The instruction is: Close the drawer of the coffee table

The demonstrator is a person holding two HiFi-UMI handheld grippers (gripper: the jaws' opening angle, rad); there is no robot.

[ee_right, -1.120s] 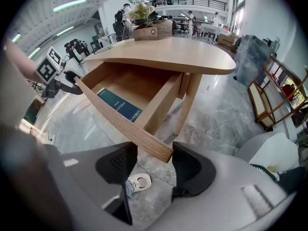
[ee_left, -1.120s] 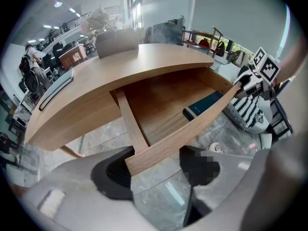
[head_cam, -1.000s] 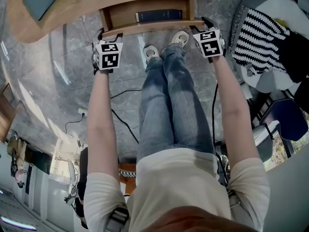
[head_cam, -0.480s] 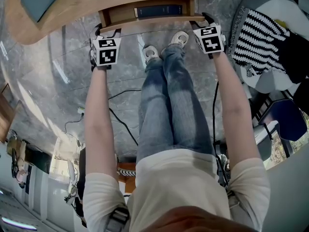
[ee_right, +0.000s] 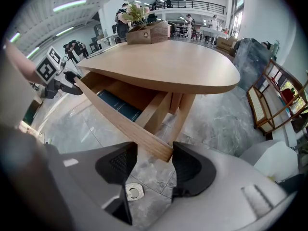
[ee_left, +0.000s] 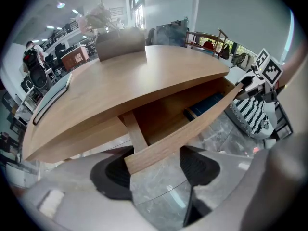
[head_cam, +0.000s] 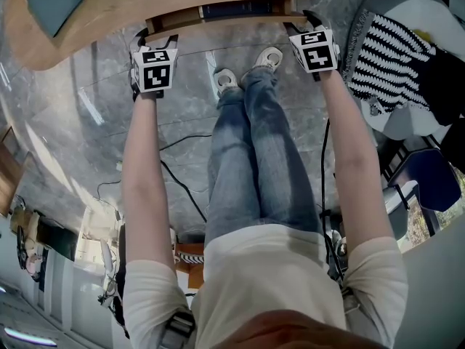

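Grey marble floor (head_cam: 94, 122) under the nearly shut drawer (head_cam: 225, 22). My left tool (ee_left: 156, 170) and right tool (ee_right: 154, 165) straddle its front, jaws wide, unclamped; uneven pushing could jam it.

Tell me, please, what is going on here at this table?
A person holds the left hand-held gripper and the right hand-held gripper at the two ends of the drawer front of a wooden coffee table. Each one's jaws stand apart astride the front's end. The drawer is open only a little, with a dark blue book inside.
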